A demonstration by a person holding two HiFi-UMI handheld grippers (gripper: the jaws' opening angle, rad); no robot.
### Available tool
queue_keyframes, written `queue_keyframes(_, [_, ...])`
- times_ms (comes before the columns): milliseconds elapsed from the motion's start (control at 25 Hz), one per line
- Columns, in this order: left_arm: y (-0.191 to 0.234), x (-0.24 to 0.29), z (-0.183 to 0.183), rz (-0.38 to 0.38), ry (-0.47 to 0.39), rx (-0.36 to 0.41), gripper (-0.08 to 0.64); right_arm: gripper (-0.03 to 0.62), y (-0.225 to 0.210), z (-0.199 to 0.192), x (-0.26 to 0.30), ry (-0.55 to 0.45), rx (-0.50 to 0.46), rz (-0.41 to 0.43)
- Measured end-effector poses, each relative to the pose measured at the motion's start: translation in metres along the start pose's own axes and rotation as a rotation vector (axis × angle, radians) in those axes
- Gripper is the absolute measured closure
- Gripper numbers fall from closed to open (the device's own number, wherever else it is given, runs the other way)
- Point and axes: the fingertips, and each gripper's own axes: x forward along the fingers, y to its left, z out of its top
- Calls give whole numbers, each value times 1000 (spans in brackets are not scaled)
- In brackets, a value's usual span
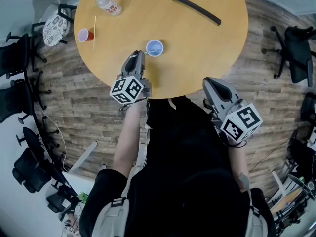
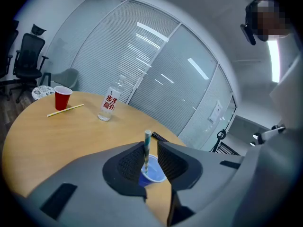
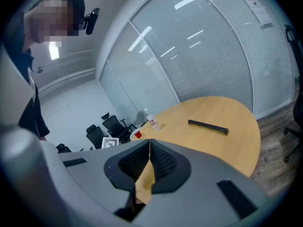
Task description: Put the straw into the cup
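A small blue cup (image 1: 154,48) stands on the round wooden table (image 1: 197,53) near its front edge. In the left gripper view a pale teal straw (image 2: 147,148) stands upright with its lower end in the blue cup (image 2: 154,173). My left gripper (image 1: 140,55) sits just left of the cup. Its jaws (image 2: 151,143) are a little apart: the straw leans by the left pad with a gap to the right pad. My right gripper (image 1: 211,83) hangs off the table's front edge, shut and empty (image 3: 149,142).
At the table's far left stand a red cup (image 1: 84,35), a yellow straw (image 1: 95,32) lying flat and a water bottle (image 1: 107,4). A long black bar (image 1: 196,10) lies at the far right. Office chairs (image 1: 19,58) ring the table.
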Motion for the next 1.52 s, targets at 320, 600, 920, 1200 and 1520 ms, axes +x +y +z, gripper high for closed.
queue_keyframes(320, [-1,1,-1,-9,29,7,426,575,0,4,3,-12,8,14])
queue_keyframes(600, [7,-9,3,14,25,9,405,575,7,4,5,-26,4,26])
queue_keyframes(920, [8,-21,4,29,22,15,400,575,12,5,4,-41,-5,46])
queue_keyframes(1200, [10,-37,9,68,2,37,400,575,19,4,3,-44,-13,64])
queue_keyframes(1520, [7,-67,25,77,-60,25,401,575,31,0,6,-42,-29,103])
